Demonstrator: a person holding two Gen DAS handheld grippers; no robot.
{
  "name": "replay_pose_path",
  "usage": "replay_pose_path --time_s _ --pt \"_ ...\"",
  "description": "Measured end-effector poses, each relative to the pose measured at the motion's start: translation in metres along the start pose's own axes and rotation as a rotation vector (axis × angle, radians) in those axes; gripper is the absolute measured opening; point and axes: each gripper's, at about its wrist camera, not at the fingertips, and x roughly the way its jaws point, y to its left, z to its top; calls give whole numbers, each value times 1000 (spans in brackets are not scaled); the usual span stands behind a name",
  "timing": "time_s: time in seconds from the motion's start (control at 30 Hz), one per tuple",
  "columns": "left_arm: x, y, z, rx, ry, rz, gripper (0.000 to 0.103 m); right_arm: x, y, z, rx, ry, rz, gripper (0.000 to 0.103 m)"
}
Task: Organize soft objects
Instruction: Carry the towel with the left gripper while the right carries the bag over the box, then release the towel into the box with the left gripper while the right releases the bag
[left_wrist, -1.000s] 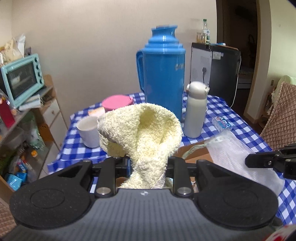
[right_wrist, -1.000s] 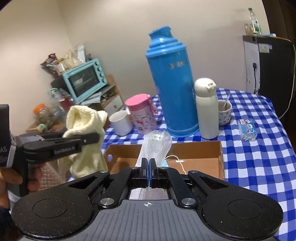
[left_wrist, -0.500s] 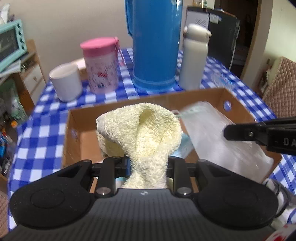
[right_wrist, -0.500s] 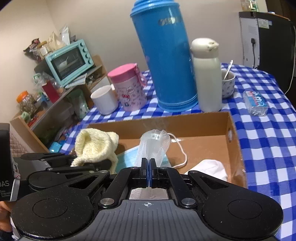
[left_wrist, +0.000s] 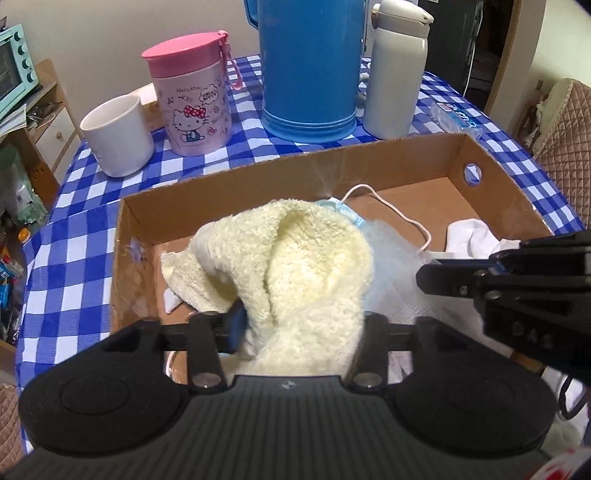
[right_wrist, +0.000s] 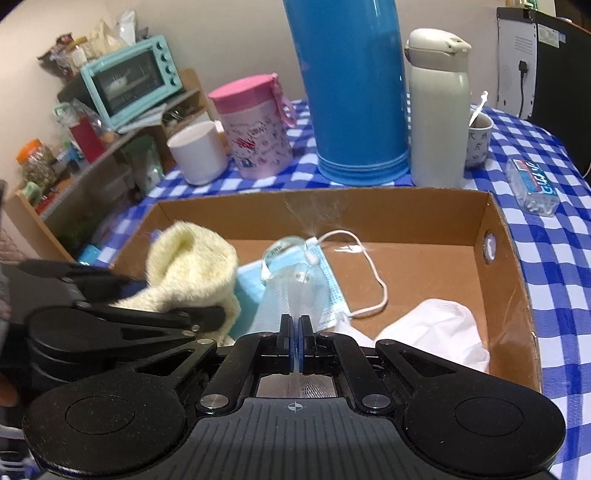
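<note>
Yellow towel (left_wrist: 295, 266) sits between my left gripper's (left_wrist: 299, 328) opening jaws, low centre, over the cardboard box (left_wrist: 406, 162) — right gripper (right_wrist: 295, 345) pinches mesh bag (right_wrist: 295, 291), frame centre.

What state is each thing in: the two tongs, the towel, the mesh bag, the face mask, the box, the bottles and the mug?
Left tongs: opening, yellow towel between them.
Right tongs: shut on mesh bag.
Towel: bunched, lowered into cardboard box.
Face mask: lying flat in the box.
White cloth: crumpled in the box.
Box: open-topped.
Pink cup: lid on.
Blue thermos, white flask: upright.
White mug: upright.
</note>
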Motion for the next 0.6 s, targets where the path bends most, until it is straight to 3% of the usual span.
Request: replay_pose_path --time_s 0.03,0.1,0.13,0.6 --pt "-3 1 0 -1 -7 -1 49 0 1 0 -7 3 -11 10" --pt "-9 1 0 6 -15 2 53 -4 1 -1 -25 -4 -26 54" --pt "-14 2 0 10 -24 10 54 -8 1 -2 -27 -19 -25 58" --pt "-80 4 -12 -35 -84 -7 57 -58 1 -9 27 -36 -35 61"
